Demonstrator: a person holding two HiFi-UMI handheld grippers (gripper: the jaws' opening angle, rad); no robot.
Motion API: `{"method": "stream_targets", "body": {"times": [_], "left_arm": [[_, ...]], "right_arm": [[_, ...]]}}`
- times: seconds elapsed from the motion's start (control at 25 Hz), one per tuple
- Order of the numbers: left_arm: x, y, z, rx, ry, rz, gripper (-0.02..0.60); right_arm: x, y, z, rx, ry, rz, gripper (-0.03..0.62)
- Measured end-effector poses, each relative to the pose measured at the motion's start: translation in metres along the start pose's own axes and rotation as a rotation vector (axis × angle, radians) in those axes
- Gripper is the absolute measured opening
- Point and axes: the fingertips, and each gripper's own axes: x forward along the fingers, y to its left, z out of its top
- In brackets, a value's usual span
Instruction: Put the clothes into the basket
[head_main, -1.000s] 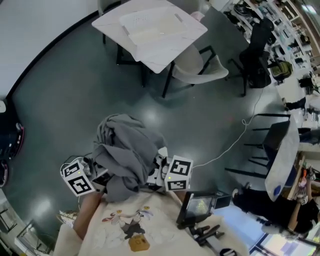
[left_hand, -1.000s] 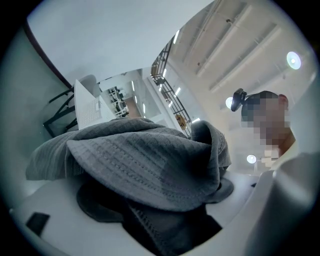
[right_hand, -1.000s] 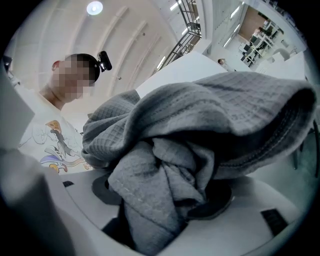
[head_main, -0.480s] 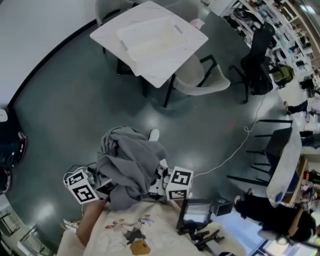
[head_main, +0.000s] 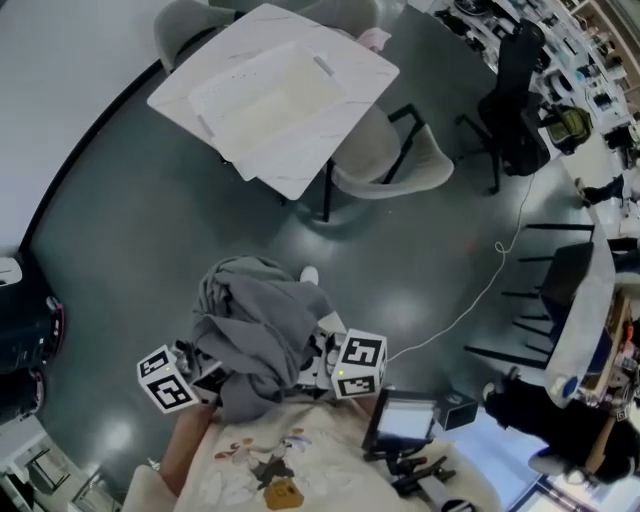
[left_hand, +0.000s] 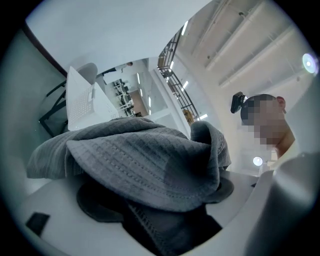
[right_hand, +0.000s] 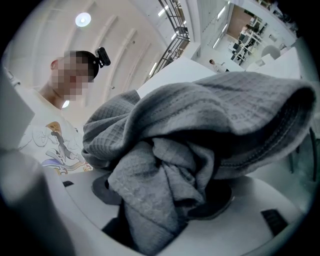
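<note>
Seen from above, a bunched grey ribbed garment is held up near the person's chest, above a dark grey floor. The left gripper and right gripper each have their jaws clamped on folds of the cloth, which drapes over both. A white basket sits well apart on a white table, beside a pale chair.
</note>
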Motion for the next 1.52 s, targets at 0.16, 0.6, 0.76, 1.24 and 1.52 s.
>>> {"method": "stream_targets", "body": {"times": [0.16, 0.6, 0.76, 1.24, 1.52], "left_arm": [[0.048, 0.002, 0.022, 0.038, 0.001, 0.002, 0.448], [0.137, 0.015, 0.058, 0.088, -0.063, 0.076, 0.448], [0.158, 0.016, 0.060, 0.100, -0.068, 0.089, 0.448], [0.178, 0.016, 0.059, 0.114, -0.063, 0.129, 0.448], [0.187, 0.027, 0.067, 0.092, -0.040, 0.119, 0.448]], "right_arm": [[-0.019, -0.025, 0.043, -0.024, -0.020, 0.023, 0.318], [-0.060, -0.077, 0.118, -0.025, 0.012, 0.128, 0.318], [-0.074, -0.087, 0.132, -0.028, 0.016, 0.147, 0.318], [-0.088, -0.094, 0.142, -0.019, 0.009, 0.175, 0.318], [-0.086, -0.107, 0.151, -0.005, 0.002, 0.147, 0.318]]}}
